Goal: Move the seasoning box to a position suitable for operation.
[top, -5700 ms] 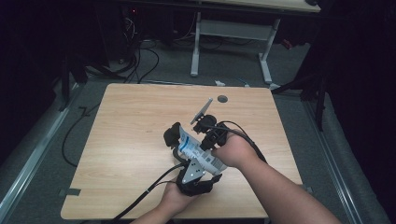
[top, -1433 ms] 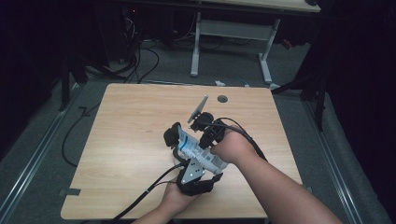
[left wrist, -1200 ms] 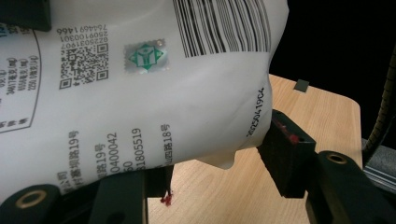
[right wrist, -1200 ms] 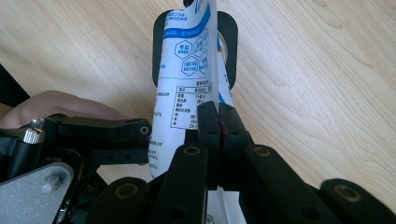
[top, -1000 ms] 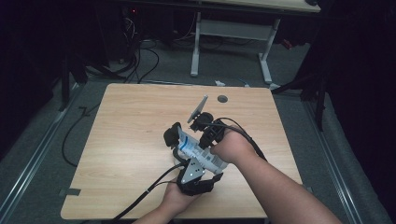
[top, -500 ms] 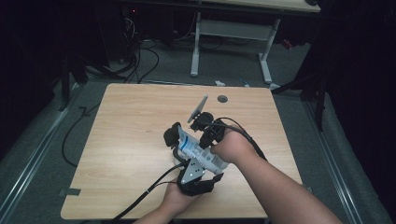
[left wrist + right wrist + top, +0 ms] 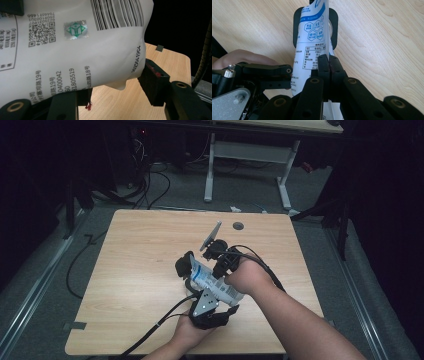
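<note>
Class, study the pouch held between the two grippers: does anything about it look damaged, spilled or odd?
Nothing looks spilled or torn. The white pouch bulges between the left gripper and its jaws, while the right gripper pinches its thin edge.

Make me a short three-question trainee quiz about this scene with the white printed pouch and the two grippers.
1. True or false: the right gripper has its jaws pinched shut on an edge of the white plastic pouch with blue print.
2. What surface lies under the pouch? A) light wooden table B) metal tray C) grey carpet
3. In the left gripper view, what black-striped marking runs along the pouch's top edge?

Key
1. True.
2. A, the light wooden table.
3. A barcode; the left gripper straddles the pouch there.
</note>
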The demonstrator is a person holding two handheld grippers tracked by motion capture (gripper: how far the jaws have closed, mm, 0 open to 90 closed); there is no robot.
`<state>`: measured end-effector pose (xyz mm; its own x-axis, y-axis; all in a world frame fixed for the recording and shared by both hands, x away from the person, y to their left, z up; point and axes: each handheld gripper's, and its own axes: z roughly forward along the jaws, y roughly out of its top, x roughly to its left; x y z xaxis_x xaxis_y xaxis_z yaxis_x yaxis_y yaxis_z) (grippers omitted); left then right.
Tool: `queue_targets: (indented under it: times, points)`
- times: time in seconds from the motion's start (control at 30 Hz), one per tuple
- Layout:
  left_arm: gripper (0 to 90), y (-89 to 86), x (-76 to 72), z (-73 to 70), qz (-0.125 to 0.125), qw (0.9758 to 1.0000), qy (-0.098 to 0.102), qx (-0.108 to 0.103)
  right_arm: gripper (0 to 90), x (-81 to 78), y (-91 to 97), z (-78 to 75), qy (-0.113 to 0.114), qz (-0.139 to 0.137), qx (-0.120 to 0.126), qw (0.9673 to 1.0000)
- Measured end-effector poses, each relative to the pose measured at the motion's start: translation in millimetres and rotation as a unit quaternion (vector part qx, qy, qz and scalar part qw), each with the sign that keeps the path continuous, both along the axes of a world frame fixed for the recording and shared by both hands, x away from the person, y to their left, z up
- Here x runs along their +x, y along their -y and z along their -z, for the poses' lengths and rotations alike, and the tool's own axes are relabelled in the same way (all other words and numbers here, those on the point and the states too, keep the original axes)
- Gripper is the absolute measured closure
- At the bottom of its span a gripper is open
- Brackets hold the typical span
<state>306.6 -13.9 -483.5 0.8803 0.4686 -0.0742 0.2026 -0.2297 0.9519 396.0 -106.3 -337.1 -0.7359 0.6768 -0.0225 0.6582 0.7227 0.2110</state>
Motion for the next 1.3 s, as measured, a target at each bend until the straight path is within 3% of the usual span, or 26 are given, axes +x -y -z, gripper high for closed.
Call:
queue_targets:
  times: [1.3]
  points:
    - [48.2, 0.8, 1.9, -4.4, 0.001, 1.0000, 0.002, -0.005, 89.9, 1.8, 0.6, -4.0, 0.008, -0.008, 0.000, 0.9999]
